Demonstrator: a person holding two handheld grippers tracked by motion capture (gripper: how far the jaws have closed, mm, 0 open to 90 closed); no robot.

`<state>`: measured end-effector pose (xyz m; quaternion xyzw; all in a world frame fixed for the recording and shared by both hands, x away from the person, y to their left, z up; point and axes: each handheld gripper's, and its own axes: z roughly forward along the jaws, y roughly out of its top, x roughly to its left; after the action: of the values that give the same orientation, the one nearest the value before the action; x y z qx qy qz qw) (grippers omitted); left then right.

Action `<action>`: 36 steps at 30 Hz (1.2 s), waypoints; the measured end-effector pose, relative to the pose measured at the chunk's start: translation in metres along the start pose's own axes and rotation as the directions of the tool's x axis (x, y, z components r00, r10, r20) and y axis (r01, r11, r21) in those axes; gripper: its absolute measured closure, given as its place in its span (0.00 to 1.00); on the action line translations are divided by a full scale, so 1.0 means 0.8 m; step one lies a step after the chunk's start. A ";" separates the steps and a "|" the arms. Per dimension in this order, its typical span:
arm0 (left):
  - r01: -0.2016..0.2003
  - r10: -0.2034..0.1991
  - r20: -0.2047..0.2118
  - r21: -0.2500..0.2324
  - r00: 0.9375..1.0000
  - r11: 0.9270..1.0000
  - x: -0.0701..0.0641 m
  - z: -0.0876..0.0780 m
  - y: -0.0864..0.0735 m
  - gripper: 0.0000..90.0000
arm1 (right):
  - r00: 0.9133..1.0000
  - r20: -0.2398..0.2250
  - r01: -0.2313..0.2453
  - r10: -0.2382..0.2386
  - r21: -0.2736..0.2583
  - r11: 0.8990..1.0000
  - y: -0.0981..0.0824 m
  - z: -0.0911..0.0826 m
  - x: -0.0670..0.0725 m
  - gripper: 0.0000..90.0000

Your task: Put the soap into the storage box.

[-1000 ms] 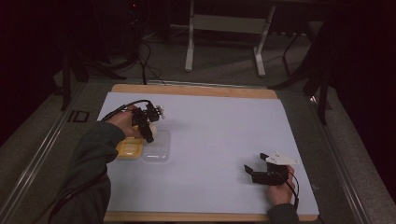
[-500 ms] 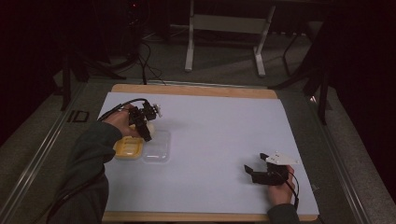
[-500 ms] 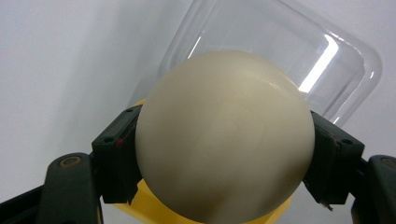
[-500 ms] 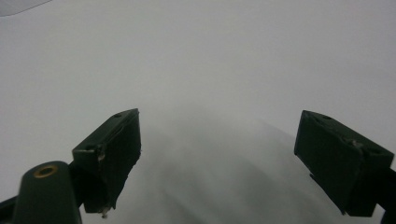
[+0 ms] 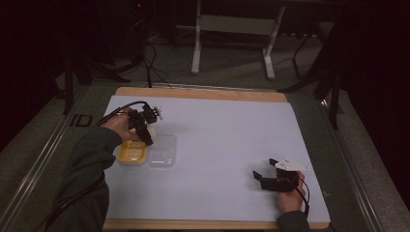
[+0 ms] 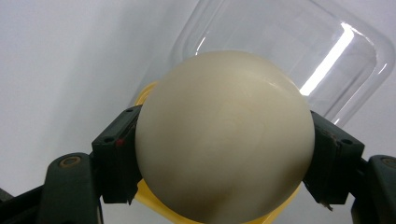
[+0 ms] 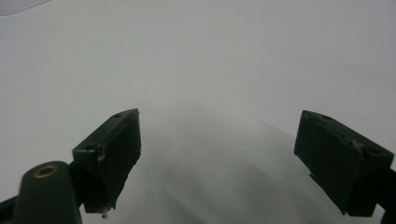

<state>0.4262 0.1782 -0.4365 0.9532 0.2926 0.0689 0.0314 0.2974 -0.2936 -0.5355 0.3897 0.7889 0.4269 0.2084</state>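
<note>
Cream-white, one ball [image 6: 224, 140] sits clamped between your left tongs [image 5: 143, 131] at the left of the high view, held just above one yellow tray [image 5: 131, 152]. One clear lid [image 5: 162, 151] lies touching that tray's right side on the white tabletop [image 5: 227, 140]. Lower right, your right tongs [image 5: 261, 180] stand spread wide, gripping nothing.

A metal stand [image 5: 232, 43] rises beyond the white table [image 5: 232, 145].

Your left tool [image 5: 144, 129], clamped on the cream ball [image 6: 224, 135], has drawn slightly back from above the clear lid [image 5: 162, 151] toward the yellow container [image 5: 131, 152], uncovering more of that container beside your sleeve.
</note>
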 end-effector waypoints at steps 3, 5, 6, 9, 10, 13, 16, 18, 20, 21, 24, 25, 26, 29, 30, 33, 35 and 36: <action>0.003 -0.003 -0.001 0.005 1.000 1.000 0.002 0.001 -0.003 0.28 | 1.000 0.000 0.000 0.000 0.000 1.000 0.000 0.000 0.000 0.16; 0.016 -0.016 -0.001 0.009 1.000 1.000 0.004 0.003 -0.006 0.28 | 1.000 0.001 0.001 -0.001 0.000 1.000 0.000 0.000 0.000 0.16; 0.018 -0.018 -0.006 0.015 1.000 1.000 0.004 0.004 -0.007 0.28 | 1.000 0.001 0.001 -0.001 0.000 1.000 0.000 0.000 0.000 0.16; 0.020 -0.020 -0.010 0.023 1.000 1.000 0.005 0.005 -0.008 0.28 | 1.000 0.001 0.002 -0.002 0.000 1.000 0.000 0.000 0.000 0.16; 0.030 -0.030 -0.006 0.018 1.000 0.999 0.005 0.006 -0.011 0.28 | 1.000 0.001 0.002 -0.002 0.001 1.000 0.000 0.000 0.000 0.16; 0.028 -0.027 -0.008 0.023 1.000 0.999 0.007 0.007 -0.012 0.28 | 1.000 0.001 0.002 -0.002 0.000 1.000 0.000 0.000 0.000 0.16; 0.041 -0.040 -0.011 0.032 0.999 0.999 0.008 0.010 -0.016 0.28 | 1.000 0.001 0.002 -0.002 0.001 1.000 0.000 0.000 0.000 0.16; 0.042 -0.042 -0.011 0.039 0.999 0.998 0.009 0.012 -0.020 0.28 | 1.000 0.000 0.002 -0.002 0.001 1.000 0.000 0.000 0.000 0.16; 0.049 -0.049 -0.006 0.040 0.999 0.998 0.010 0.014 -0.023 0.28 | 1.000 0.001 0.003 -0.003 0.001 1.000 0.000 0.000 0.000 0.16; 0.049 -0.049 -0.006 0.040 0.999 0.998 0.010 0.014 -0.023 0.28 | 1.000 0.001 0.003 -0.003 0.001 1.000 0.000 0.000 0.000 0.16; 0.054 -0.054 -0.003 0.047 0.999 0.997 0.010 0.018 -0.027 0.28 | 1.000 0.001 0.003 -0.003 0.001 1.000 0.000 0.000 0.000 0.16; 0.054 -0.054 -0.003 0.047 0.999 0.997 0.010 0.018 -0.027 0.28 | 1.000 0.001 0.003 -0.003 0.001 1.000 0.000 0.000 0.000 0.16; 0.054 -0.054 0.000 0.049 0.999 0.997 0.010 0.020 -0.029 0.28 | 1.000 0.001 0.003 -0.003 0.001 1.000 0.000 0.000 0.000 0.16; 0.055 -0.055 0.002 0.053 0.998 0.997 0.011 0.021 -0.031 0.28 | 1.000 0.001 0.003 -0.003 0.001 1.000 0.000 0.000 0.000 0.16; 0.065 -0.066 0.006 0.053 0.998 0.996 0.011 0.023 -0.034 0.28 | 1.000 0.002 0.004 -0.004 0.001 1.000 0.000 0.000 0.000 0.16; 0.064 -0.065 0.010 0.059 0.998 0.996 0.012 0.026 -0.036 0.28 | 1.000 0.002 0.003 -0.003 0.001 1.000 0.000 0.000 0.000 0.16; 0.070 -0.071 0.015 0.056 0.997 0.996 0.012 0.029 -0.038 0.28 | 1.000 0.002 0.003 -0.003 0.001 1.000 0.000 0.000 0.000 0.16; 0.068 -0.069 0.017 0.061 0.997 0.996 0.013 0.030 -0.038 0.28 | 1.000 0.002 0.004 -0.004 0.002 1.000 0.000 0.000 0.000 0.16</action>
<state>0.4213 0.2089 -0.4623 0.9437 0.3269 0.0499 0.0079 0.2974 -0.2933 -0.5356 0.3889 0.7897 0.4256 0.2097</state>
